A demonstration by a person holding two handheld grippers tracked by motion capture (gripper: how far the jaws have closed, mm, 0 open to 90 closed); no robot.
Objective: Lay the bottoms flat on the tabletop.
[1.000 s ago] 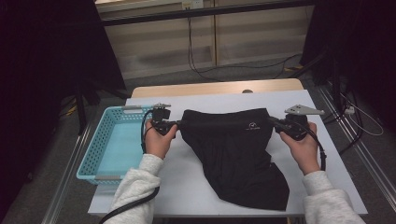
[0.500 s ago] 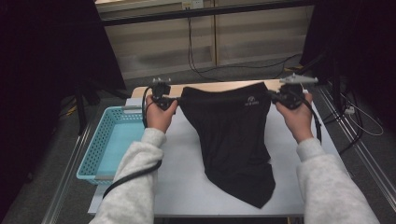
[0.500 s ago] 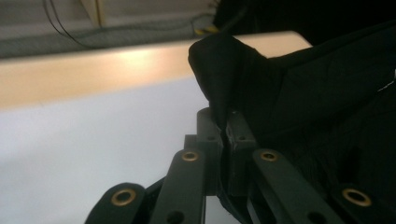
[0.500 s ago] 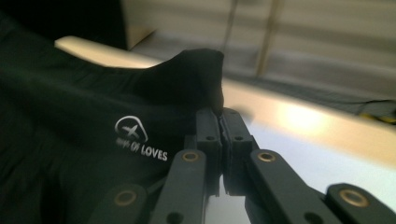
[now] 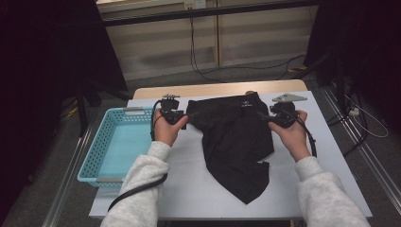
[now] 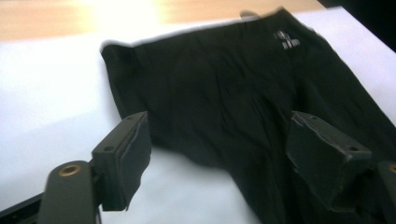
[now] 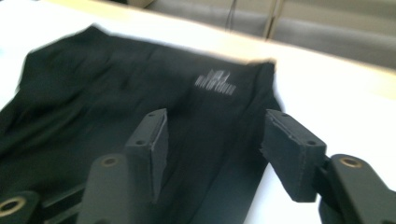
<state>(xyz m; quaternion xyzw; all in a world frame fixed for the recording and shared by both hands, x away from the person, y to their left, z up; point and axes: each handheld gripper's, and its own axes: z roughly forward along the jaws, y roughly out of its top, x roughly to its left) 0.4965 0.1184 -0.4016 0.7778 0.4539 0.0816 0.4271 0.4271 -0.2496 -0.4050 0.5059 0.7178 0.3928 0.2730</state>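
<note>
While black shorts [image 5: 234,142] lay flat on the white table [image 5: 189,179], waistband at the far edge, the left gripper [image 5: 185,120] and right gripper [image 5: 263,116] sat at either waistband corner, jaws just spread, pinching nothing. Left of them stood a blue basket [image 5: 90,158].

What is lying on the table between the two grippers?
The black shorts lie between the left gripper and right gripper, seen in the high view.

Garment [image 5: 234,137] lies on the table [image 5: 189,184] between my two claws; basket [image 5: 113,146] sits outside my left claw [image 5: 185,119].
</note>
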